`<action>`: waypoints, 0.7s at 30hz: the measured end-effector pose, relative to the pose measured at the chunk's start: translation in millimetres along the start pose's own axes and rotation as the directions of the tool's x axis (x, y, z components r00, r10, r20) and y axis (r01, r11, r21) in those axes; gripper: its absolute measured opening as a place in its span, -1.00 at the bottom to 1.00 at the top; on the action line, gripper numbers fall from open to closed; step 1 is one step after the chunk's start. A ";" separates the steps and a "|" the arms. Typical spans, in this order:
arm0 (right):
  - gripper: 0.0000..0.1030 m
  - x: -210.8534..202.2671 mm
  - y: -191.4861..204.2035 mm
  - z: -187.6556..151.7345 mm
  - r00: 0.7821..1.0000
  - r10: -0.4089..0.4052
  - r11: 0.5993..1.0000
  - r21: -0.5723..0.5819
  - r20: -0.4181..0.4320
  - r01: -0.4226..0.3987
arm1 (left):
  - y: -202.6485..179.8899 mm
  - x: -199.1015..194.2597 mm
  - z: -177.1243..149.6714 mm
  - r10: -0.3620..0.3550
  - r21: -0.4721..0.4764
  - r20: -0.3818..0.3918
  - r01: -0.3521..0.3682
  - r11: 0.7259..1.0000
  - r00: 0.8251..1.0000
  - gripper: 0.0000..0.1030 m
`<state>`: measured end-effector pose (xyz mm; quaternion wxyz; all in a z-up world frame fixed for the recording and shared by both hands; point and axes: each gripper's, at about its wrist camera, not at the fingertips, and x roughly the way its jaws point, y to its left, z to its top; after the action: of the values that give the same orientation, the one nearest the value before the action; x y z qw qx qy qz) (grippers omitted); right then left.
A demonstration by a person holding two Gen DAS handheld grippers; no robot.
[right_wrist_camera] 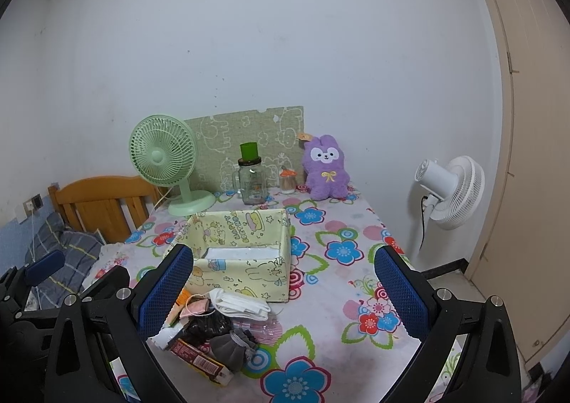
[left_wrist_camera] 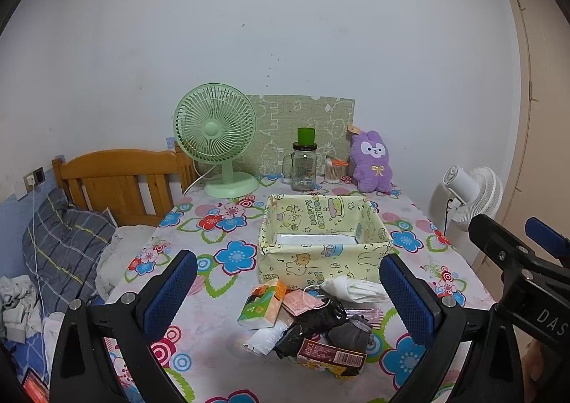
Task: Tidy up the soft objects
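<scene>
Nothing sorted yet, by the look of it: the yellow fabric bin (left_wrist_camera: 322,239) on the bench (left_wrist_camera: 213,282) holds no loose item that I can see, only a pale liner at its bottom.

Pile sits just in front of the bin, on its near side, all pieces touching or overlapping. Count, as far as visible:
- 1 white folded cloth (left_wrist_camera: 352,288), nearest the bin
- 1 green-and-orange tissue pack (left_wrist_camera: 262,303), front-left of the bin
- 1 pink tagged sachet (left_wrist_camera: 299,300)
- 1 crumpled black bag (left_wrist_camera: 313,323)
- 1 grey sock-like bundle (left_wrist_camera: 351,333)
- 1 white packet (left_wrist_camera: 265,339)
- 1 brown printed pack (left_wrist_camera: 329,358), farthest from the bin

Some may hide others; count uncertain.

Behind the bin: 1 purple plush (left_wrist_camera: 372,162), 1 green fan (left_wrist_camera: 215,139), 1 glass jar (left_wrist_camera: 304,166).

Left hand-held gripper (left_wrist_camera: 288,296): spread wide, empty, poised over the pile. Right hand-held gripper (right_wrist_camera: 285,292): spread wide, empty, to the bin's front-right.

All transfers remain, I judge.
</scene>
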<state>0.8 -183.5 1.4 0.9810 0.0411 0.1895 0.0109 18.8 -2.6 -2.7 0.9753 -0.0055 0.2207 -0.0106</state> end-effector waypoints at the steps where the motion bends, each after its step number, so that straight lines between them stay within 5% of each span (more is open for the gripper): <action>1: 0.99 0.2 0.3 0.5 1.000 -0.001 1.000 0.000 -0.001 0.001 | -0.1 0.0 -0.1 0.000 0.000 0.000 0.000 1.000 1.000 1.00; 21: 0.99 -2.0 6.1 1.9 1.000 0.005 1.000 -0.005 0.006 -0.005 | -0.9 -0.7 -1.3 -0.010 -0.004 0.001 0.010 1.000 1.000 1.00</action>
<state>-0.4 -177.7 4.4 0.9816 0.0394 0.1864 0.0137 17.6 -3.4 -3.6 0.9753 -0.0085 0.2201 -0.0150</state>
